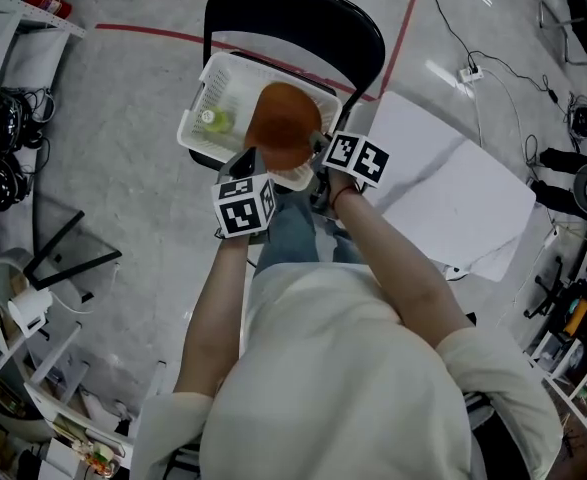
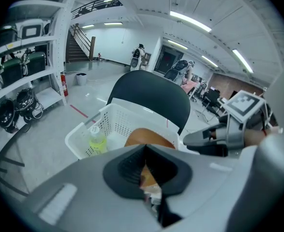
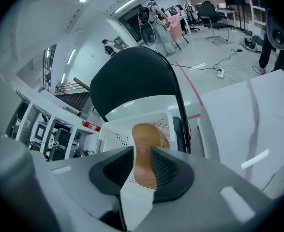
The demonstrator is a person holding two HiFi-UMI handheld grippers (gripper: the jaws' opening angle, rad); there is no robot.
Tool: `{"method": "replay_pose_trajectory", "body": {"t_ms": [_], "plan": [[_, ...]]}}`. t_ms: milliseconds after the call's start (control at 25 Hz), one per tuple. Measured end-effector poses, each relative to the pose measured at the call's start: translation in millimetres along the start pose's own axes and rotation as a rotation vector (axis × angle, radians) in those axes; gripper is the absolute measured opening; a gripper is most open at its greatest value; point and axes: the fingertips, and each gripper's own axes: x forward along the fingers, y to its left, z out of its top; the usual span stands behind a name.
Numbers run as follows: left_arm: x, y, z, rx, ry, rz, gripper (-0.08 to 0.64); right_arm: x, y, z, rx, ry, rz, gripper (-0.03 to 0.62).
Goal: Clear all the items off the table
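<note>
An orange-brown bowl (image 1: pixel 283 126) hangs over a white perforated basket (image 1: pixel 201 86) that sits on a black chair (image 1: pixel 293 8). My left gripper (image 1: pixel 259 160) is shut on the bowl's near-left edge. My right gripper (image 1: pixel 319 150) grips its right rim. In the left gripper view the bowl (image 2: pixel 149 137) shows beyond the closed jaws of the left gripper (image 2: pixel 146 164). In the right gripper view the bowl (image 3: pixel 146 146) stands edge-on between the pads of the right gripper (image 3: pixel 142 166). A small bottle of yellow-green liquid (image 1: pixel 213 120) lies in the basket (image 2: pixel 115 120).
A white table (image 1: pixel 463 208) stands to the right of the chair. Shelving with gear (image 1: pixel 3 168) lines the left side, and more racks (image 1: pixel 573 348) stand at the far right. A power strip with cables (image 1: pixel 470 71) lies on the floor. People stand far off in the hall.
</note>
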Motion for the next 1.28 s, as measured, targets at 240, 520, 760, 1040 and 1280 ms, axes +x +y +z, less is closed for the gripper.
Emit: {"method": "replay_pose_trajectory", "body": {"t_ms": [240, 520, 760, 1040, 1280], "plan": [[-7, -11, 3, 0.027, -0.018, -0.034, 0.008, -18, -3, 2, -0.047, -0.044, -0.014, -0.002], [-15, -23, -1, 0.056, -0.014, -0.067, 0.008, -35, -6, -2, -0.115, -0.071, -0.004, -0.002], [-23, -35, -6, 0.099, -0.004, -0.095, 0.008, -54, -8, -8, -0.226, -0.100, -0.013, -0.002], [-28, -59, -15, 0.147, 0.020, -0.149, 0.008, -78, -17, -16, -0.302, -0.149, -0.032, -0.002], [-30, -87, -17, 0.206, 0.030, -0.204, 0.008, -101, -31, -18, -0.341, -0.218, -0.062, -0.002]]}}
